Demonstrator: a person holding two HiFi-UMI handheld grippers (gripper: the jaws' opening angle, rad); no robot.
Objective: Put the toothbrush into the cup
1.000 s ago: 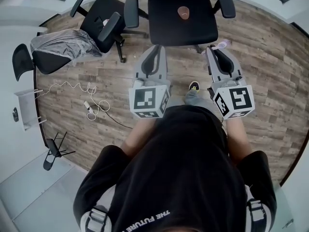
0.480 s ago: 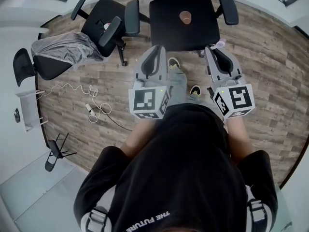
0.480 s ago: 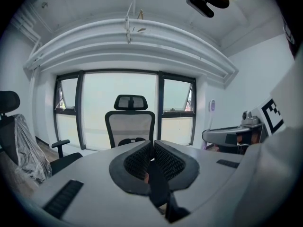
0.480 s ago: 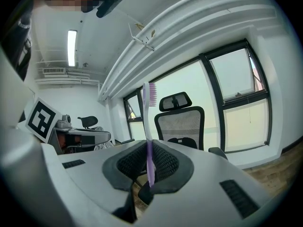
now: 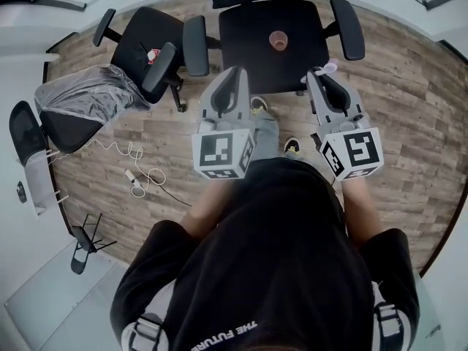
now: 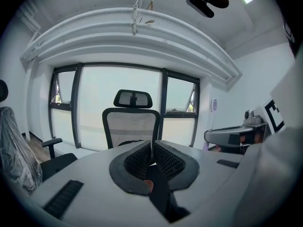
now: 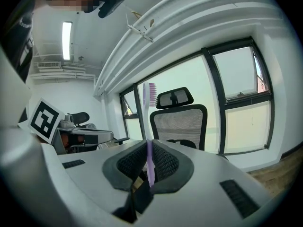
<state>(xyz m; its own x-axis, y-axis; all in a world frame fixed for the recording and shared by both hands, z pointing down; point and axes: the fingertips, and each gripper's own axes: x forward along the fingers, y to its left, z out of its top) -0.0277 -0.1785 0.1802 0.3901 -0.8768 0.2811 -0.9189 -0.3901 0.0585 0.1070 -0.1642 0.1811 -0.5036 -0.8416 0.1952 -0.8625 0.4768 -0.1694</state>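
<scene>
Lilac toothbrush (image 7: 149, 126) stood upright at frame centre, bristle head on top, handle pinched in the right gripper (image 7: 149, 150). The brownish cup (image 5: 278, 40) sat upright, mouth up, upper centre on the black chair seat (image 5: 248, 35), apart from the brush.

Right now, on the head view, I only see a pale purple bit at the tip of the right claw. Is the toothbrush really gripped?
Observer: Yes. In the right gripper view, the right claw is shut on the purple toothbrush, clamped by its handle.
Operator: Which end sticks out?
Observer: The bristle end. It stands upright above the jaws.
Operator: Is the left claw carrying anything?
Observer: No. The left gripper view shows the left claw shut, with nothing gripped.
</scene>
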